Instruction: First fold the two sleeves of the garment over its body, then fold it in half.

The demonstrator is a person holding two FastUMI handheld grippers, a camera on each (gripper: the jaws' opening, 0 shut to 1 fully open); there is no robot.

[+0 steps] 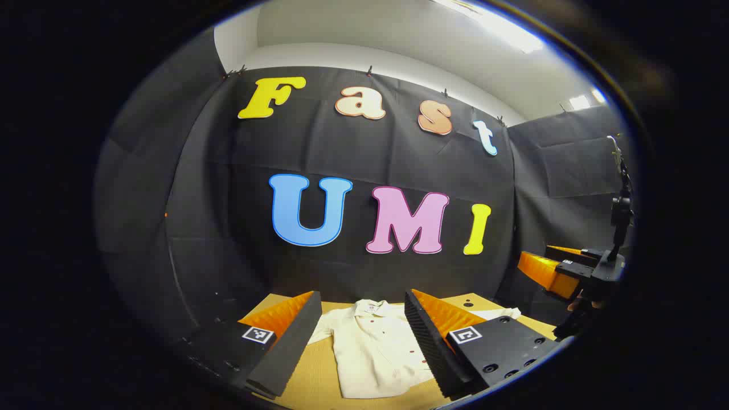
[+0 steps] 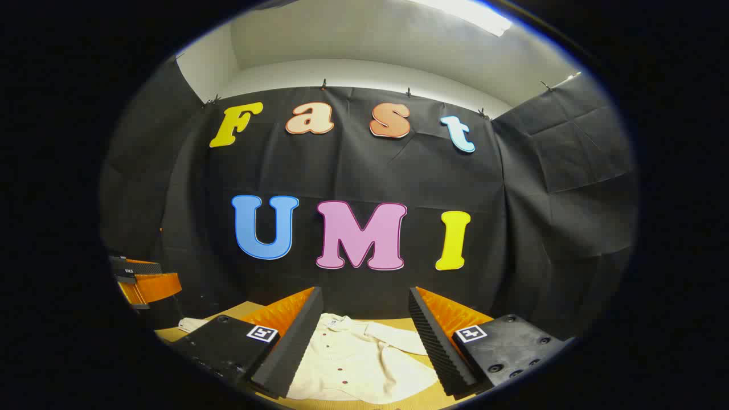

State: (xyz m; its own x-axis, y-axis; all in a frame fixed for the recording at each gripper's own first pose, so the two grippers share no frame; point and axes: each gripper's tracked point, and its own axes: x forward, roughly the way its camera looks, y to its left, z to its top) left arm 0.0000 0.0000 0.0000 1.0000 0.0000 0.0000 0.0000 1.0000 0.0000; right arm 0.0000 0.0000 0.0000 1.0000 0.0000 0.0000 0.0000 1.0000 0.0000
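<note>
Shirt (image 1: 373, 353) lying collar-away, long axis running forward under both grippers; left gripper (image 1: 359, 341) and right gripper (image 2: 361, 347) hovering wide open, gripping nothing; right-side sleeve (image 2: 396, 337) lying nearer right gripper

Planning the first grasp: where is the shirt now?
The cream shirt lies flat on the tan table, between and beyond the open fingers in both gripper views.

We note both tools share one build. Left tool (image 1: 360, 336): two black wedge fingers (image 1: 287, 347) with ribbed inner pads, orange ribbed backs, black blocks bearing square black-and-white markers and screw holes. Right tool (image 2: 360, 341): the same black fingers (image 2: 438, 344), orange backs, markers, screws.
</note>
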